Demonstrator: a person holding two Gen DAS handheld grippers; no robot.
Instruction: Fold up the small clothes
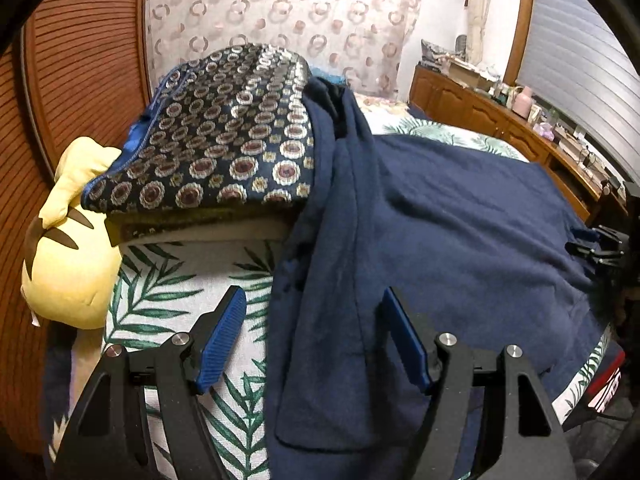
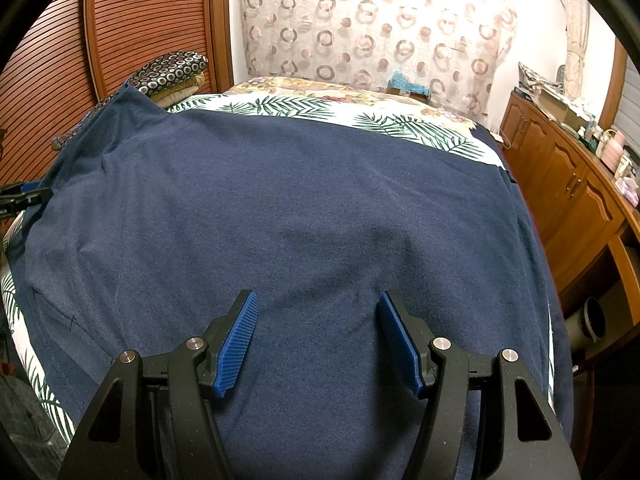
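A navy blue garment [image 2: 304,200] lies spread flat over the bed, its left part bunched into a long fold [image 1: 340,280] that runs up toward the pillow. My left gripper [image 1: 313,300] hangs open just above that fold at the garment's left edge; its blue pads [image 1: 224,336] hold nothing. My right gripper [image 2: 318,300] stands open over the garment's near middle, with flat cloth below and nothing between its pads. Each gripper shows in the other's view: the right gripper [image 1: 596,246] at the garment's right edge, the left gripper [image 2: 24,198] at its left edge.
The bed has a leaf-print sheet [image 1: 176,280]. A dark patterned pillow [image 1: 224,140] and a yellow plush toy [image 1: 68,256] sit at the left, by a wooden louvred door [image 2: 140,28]. A cluttered wooden cabinet [image 2: 568,184] runs along the right side; a ring-patterned curtain [image 2: 360,20] hangs behind.
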